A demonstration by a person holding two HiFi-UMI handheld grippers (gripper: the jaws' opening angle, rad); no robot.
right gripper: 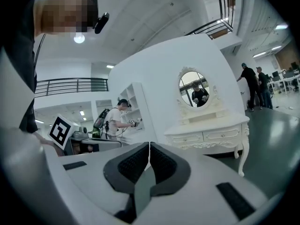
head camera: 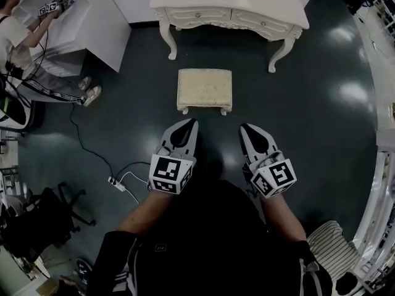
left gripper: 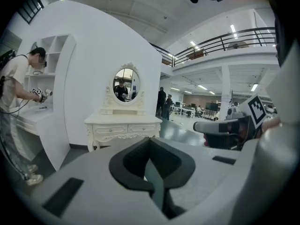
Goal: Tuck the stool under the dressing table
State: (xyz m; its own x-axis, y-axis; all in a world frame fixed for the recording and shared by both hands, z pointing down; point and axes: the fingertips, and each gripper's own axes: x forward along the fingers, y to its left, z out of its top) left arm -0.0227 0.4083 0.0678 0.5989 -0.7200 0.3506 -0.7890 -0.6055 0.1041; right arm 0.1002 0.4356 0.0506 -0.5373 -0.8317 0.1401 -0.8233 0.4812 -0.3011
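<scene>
the left tongs (head camera: 189,123) and the right tongs (head camera: 245,128) are held side by side, slightly apart, above the dark floor (head camera: 321,134). both are pointed toward the stool (head camera: 205,89). in the left gripper view, the jaws of the left tongs are seen pressed together at the tips, and nothing is gripped between them. in the right gripper view, the jaws of the right tongs are likewise closed tip to tip, and nothing is gripped.

the stool, a cream cushioned seat on short carved legs, is stood on the floor just ahead of both tips. it is centred on the gap between the two tongs and is touched by neither.

the dressing table (head camera: 229,11) is located beyond the stool, farther ahead of the tongs. a strip of bare floor is seen between the stool and the front legs of the dressing table, so the stool is placed in front of the table, not under it. an oval mirror (left gripper: 125,84) is mounted on the dressing table, ahead of the left tongs.

far to the left of the left tongs, a person (head camera: 28,48) is seen at a white shelf unit (head camera: 92,23). a power strip (head camera: 117,182) with its cable is laid on the floor, left of the left tongs and behind its tips.
</scene>
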